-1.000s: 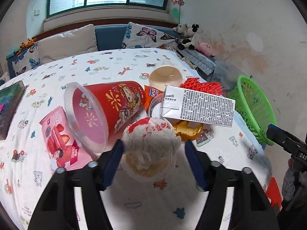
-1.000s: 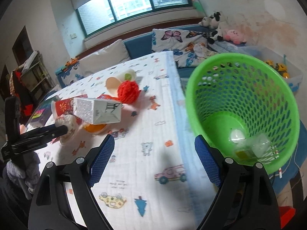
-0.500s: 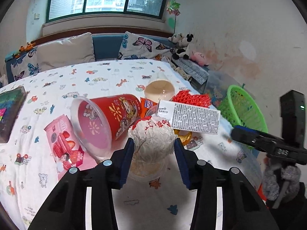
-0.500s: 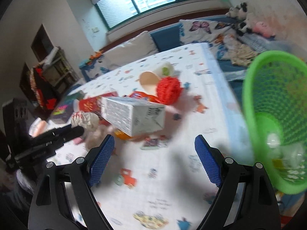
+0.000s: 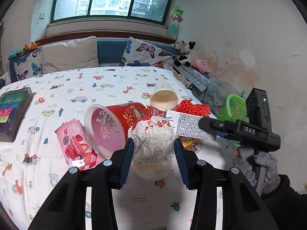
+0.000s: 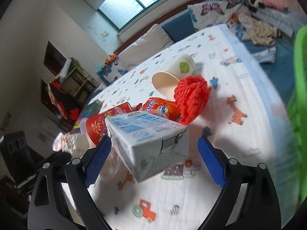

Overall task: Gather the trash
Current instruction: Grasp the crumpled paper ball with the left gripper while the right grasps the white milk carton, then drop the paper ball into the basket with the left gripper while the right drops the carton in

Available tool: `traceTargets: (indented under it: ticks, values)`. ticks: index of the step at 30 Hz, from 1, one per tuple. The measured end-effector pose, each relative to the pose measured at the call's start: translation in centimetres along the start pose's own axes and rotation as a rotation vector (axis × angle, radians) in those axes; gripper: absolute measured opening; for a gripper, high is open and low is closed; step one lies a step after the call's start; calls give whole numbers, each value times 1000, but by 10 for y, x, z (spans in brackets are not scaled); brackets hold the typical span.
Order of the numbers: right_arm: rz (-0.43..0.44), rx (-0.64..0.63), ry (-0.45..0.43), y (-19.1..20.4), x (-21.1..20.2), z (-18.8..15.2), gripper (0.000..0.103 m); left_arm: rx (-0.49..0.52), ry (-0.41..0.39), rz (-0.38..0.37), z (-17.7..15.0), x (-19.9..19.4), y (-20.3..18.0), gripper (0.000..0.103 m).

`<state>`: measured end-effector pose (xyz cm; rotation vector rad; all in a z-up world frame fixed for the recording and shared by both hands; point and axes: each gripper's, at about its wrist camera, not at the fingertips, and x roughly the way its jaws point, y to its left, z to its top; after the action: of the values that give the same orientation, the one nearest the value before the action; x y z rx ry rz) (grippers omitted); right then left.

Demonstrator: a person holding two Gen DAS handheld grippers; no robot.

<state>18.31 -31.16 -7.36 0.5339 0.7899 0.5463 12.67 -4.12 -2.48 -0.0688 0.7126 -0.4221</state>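
Observation:
My left gripper [image 5: 153,153] is shut on a crumpled white paper wrapper [image 5: 152,138] with red print, held just above a clear plastic cup [image 5: 153,169]. My right gripper [image 6: 153,163] is open, its fingers either side of a white and blue milk carton [image 6: 147,140] without touching it. The carton [image 5: 190,125] and the right gripper's finger [image 5: 220,127] also show in the left wrist view. The green basket [image 5: 235,107] stands beyond the table's right edge; its rim [image 6: 301,95] fills the right wrist view's right side.
On the cartoon-print tablecloth [image 5: 96,84] lie a red tub [image 5: 113,122], a pink biscuit pack [image 5: 76,143], a paper cup [image 5: 164,97], a red net [image 6: 191,97] and an orange packet [image 6: 163,109]. A box of coloured pens [image 5: 13,111] sits at the left edge.
My left gripper closed on the paper wrapper and lifted it slightly. My right gripper swung from the green basket to the milk carton and now straddles it.

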Motion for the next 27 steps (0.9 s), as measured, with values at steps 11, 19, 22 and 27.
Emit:
traceTargets:
  ticks: [11,19,22,27]
  values:
    - [-3,-72,-10,22,-4,-6,79,-14,3,11,0,-2,4,42]
    - [-87,-191,-90,54,-27,-9,78,-3,-19,2,6,-9,0,42]
    - [-97,-202,-110,63,-39,-4,77,5,-23,-9,8,-10,-4,42]
    - [-151,-230,-147,71,-69,8,77,23,-29,-29,12,-11,-14,42]
